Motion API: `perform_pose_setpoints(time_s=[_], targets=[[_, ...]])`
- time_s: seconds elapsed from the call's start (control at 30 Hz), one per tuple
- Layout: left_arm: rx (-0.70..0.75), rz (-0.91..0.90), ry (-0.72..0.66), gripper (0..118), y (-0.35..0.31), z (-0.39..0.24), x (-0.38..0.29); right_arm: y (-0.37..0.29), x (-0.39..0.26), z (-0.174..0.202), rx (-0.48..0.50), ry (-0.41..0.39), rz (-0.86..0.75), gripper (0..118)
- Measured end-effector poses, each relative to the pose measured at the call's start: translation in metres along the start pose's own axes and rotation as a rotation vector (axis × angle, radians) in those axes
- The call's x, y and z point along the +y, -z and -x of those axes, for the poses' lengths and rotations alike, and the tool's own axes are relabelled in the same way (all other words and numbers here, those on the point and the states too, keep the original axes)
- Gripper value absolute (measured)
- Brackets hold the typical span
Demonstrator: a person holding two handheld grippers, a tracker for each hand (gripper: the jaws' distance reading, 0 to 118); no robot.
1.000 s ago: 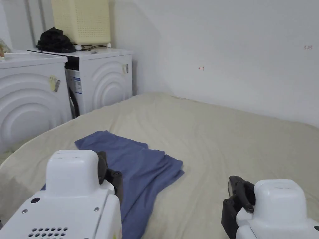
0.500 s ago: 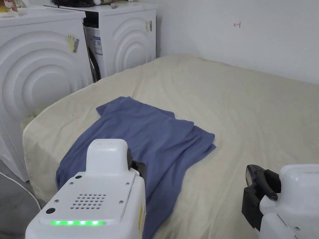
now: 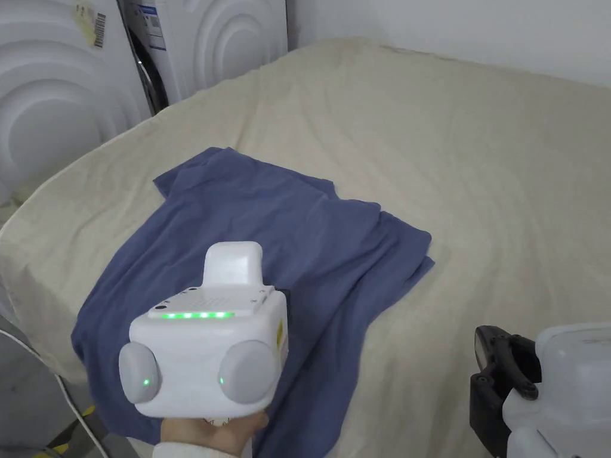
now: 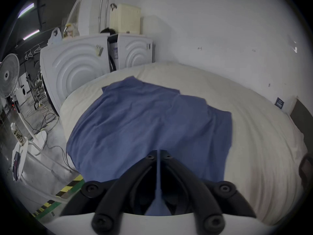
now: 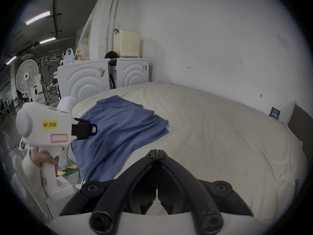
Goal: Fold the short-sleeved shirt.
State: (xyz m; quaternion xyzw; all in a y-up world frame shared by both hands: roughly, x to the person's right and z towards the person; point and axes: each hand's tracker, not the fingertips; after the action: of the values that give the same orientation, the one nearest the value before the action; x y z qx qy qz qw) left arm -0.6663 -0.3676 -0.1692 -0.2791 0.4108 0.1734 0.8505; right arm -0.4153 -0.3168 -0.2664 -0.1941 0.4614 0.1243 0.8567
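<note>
A blue short-sleeved shirt point(image 3: 256, 232) lies spread and creased on the near left part of a cream-covered bed point(image 3: 477, 179). Its near hem hangs over the bed's front edge point(image 4: 152, 170). My left gripper point(image 4: 158, 152) hovers above the shirt's near half with its jaws shut and nothing held; its white body point(image 3: 209, 352) hides the jaws in the head view. From the right gripper view, the left gripper point(image 5: 92, 128) floats clear of the cloth. My right gripper point(image 5: 157, 151) is shut and empty over bare sheet, right of the shirt point(image 5: 122, 128).
Two white washing machines point(image 3: 53, 107) point(image 3: 221, 42) stand at the bed's left side, a cream basket point(image 4: 124, 18) on the farther one. A fan point(image 4: 8, 77), cables and striped floor tape point(image 4: 67, 187) lie off the near left corner. A white wall borders the far side.
The head camera has tilted down onto the bed. My left gripper has moved out away from me over the shirt, and the hand holding it now shows. The right gripper stays low right.
</note>
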Motion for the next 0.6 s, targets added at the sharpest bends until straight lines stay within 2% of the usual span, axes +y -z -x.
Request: perform_pose_setpoints(time_s=[0.07,0.1,0.3,0.4,0.43,0.47,0.6], targets=[[-0.004,0.007,-0.002,110,0.015,0.001,0.003,0.006,-0.001,-0.002,-0.004,-0.002,0.017,0],[0.004,0.058,0.007,118,0.024,0.0,0.005,0.008,-0.001,-0.004,-0.003,-0.002,0.026,0],[-0.015,0.092,0.016,118,0.05,-0.005,0.008,0.018,0.001,-0.012,-0.005,-0.001,0.05,0],[0.043,0.163,0.047,118,0.073,-0.007,0.003,0.018,-0.001,-0.014,0.0,0.005,0.059,0],[0.027,0.168,0.044,116,0.078,-0.006,0.001,0.018,-0.003,-0.014,-0.001,0.004,0.064,0],[-0.002,0.149,0.03,109,0.075,-0.005,-0.002,0.018,-0.004,-0.015,-0.002,0.002,0.07,0],[0.033,0.123,0.057,98,0.069,-0.014,-0.003,0.02,-0.009,-0.018,-0.004,0.013,0.1,0]])
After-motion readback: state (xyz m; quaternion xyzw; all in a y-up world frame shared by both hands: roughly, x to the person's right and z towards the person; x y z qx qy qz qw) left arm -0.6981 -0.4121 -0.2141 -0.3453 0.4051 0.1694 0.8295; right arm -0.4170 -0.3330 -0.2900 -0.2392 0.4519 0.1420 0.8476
